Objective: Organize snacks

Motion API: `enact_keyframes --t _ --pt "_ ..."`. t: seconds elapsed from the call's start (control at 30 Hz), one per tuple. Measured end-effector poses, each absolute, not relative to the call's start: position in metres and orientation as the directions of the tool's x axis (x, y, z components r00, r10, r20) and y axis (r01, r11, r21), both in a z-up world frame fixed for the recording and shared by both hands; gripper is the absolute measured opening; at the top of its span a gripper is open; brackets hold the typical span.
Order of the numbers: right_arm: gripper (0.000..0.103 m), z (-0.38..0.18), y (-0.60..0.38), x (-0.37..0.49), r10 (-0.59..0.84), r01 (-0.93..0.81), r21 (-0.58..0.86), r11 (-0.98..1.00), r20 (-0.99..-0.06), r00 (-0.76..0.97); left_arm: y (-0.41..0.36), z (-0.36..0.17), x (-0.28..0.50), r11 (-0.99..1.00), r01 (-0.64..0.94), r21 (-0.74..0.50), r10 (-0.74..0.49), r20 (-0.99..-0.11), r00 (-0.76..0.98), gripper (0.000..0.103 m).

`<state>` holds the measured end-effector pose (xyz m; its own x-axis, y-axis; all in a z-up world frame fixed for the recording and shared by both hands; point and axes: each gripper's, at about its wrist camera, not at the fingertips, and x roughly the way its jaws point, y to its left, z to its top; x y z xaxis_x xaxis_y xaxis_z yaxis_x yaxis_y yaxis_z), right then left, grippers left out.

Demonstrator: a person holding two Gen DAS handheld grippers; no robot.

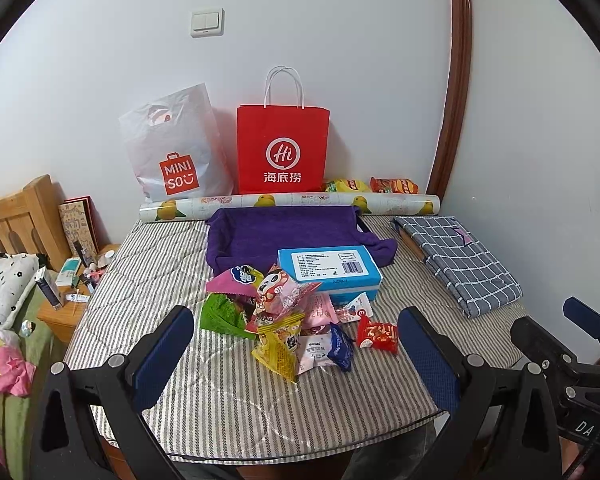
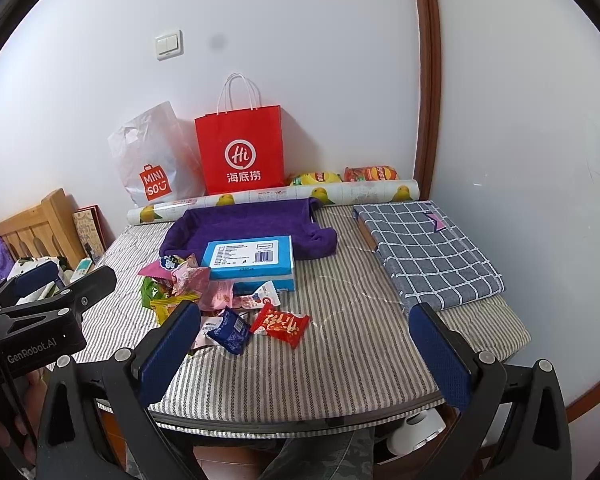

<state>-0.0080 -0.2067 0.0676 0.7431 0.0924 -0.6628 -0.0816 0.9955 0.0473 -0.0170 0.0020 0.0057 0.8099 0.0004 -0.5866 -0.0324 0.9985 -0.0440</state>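
A heap of small snack packets (image 1: pixel 278 316) (image 2: pixel 204 300) lies mid-table on the striped cloth, with a red packet (image 1: pixel 377 336) (image 2: pixel 281 325) and a dark blue one (image 1: pixel 340 347) (image 2: pixel 229 331) at its near edge. Behind the heap a blue box (image 1: pixel 329 270) (image 2: pixel 249 260) leans on the front of a purple fabric tray (image 1: pixel 280 230) (image 2: pixel 244 220). My left gripper (image 1: pixel 296 360) hovers open above the near side of the heap, holding nothing. My right gripper (image 2: pixel 304 350) is open and empty, just right of the heap.
A red paper bag (image 1: pixel 283 148) (image 2: pixel 242 152), a white plastic bag (image 1: pixel 174 152) (image 2: pixel 150 160) and two chip bags (image 1: pixel 370 186) (image 2: pixel 346 176) stand against the wall behind a paper roll (image 1: pixel 292 202) (image 2: pixel 276 196). A folded checked cloth (image 1: pixel 460 256) (image 2: pixel 426 248) lies right. A cluttered nightstand (image 1: pixel 74 292) stands left.
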Motion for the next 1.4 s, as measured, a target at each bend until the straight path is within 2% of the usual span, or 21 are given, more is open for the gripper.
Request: enact_keyframes --t 0.87,1.13,1.4 --pt "0.102 0.059 -0.202 0.003 0.14 -0.111 0.085 0.99 -0.65 0.747 0.015 0.001 -0.004 0.999 -0.037 -0.011 0.024 -0.586 0.81 0.103" --pt "0.102 0.01 -0.201 0.034 0.146 -0.114 0.093 0.989 -0.721 0.677 0.041 -0.035 0.025 0.996 -0.081 -0.024 0.045 -0.661 0.749 0.103" --pt "0.086 -0.068 -0.199 0.079 0.132 -0.079 0.106 0.991 -0.835 0.534 0.074 -0.077 0.05 0.99 -0.141 -0.026 0.081 -0.712 0.698 0.103"
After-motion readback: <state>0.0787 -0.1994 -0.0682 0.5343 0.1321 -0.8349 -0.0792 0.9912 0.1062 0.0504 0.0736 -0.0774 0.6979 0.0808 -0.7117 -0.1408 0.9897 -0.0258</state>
